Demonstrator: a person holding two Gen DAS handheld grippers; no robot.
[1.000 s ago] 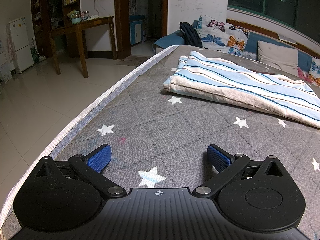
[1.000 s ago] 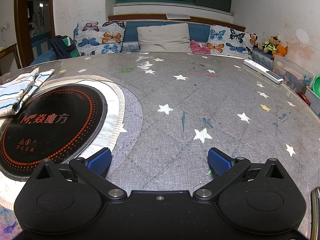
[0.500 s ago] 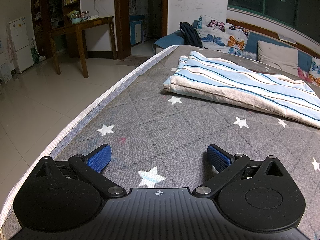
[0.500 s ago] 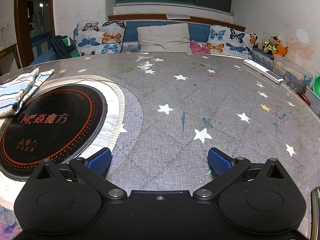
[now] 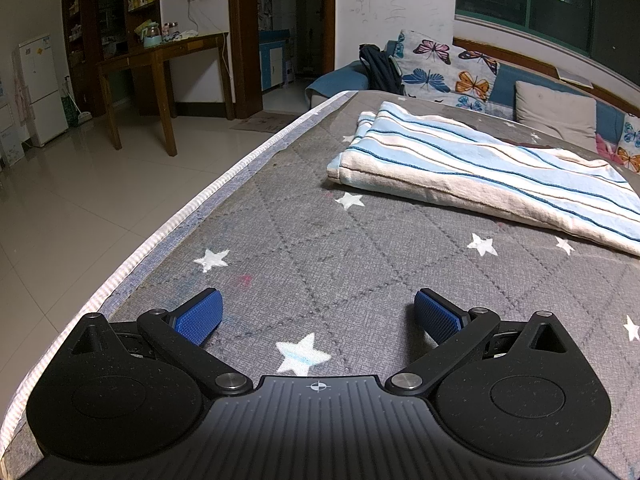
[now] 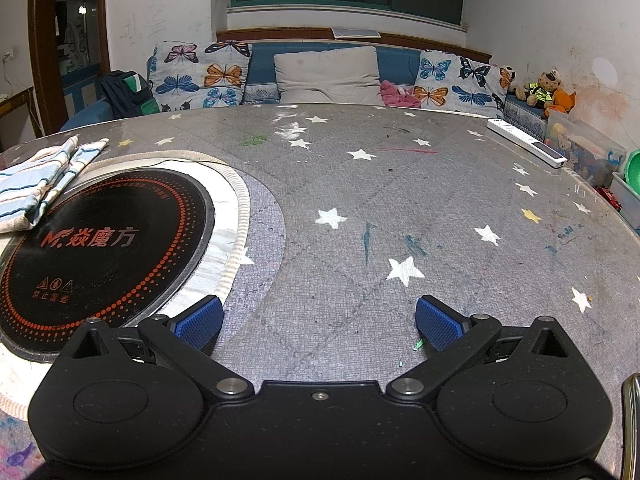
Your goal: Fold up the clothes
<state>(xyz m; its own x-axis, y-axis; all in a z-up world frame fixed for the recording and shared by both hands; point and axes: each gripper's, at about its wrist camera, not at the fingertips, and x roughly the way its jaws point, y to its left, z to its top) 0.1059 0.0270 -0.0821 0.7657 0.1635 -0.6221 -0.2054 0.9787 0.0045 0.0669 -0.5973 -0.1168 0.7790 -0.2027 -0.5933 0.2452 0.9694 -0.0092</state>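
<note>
1. One folded cloth with blue and cream stripes (image 5: 472, 168).
2. One round black induction hob with orange lettering (image 6: 100, 248).
3. Three butterfly-print cushions (image 6: 200, 76), seen from the right wrist.
4. One plain grey cushion (image 6: 328, 76).
5. One long white remote-like bar (image 6: 526, 147).
6. Two soft toys (image 6: 546, 88) in the corner.
7. One wooden table (image 5: 160, 76).
8. One white fridge (image 5: 42, 88).

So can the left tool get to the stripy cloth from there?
Probably yes. The left tool is open and holds nothing, and only bare starry tablecloth lies between it and the stripy cloth ahead to its right.
</note>
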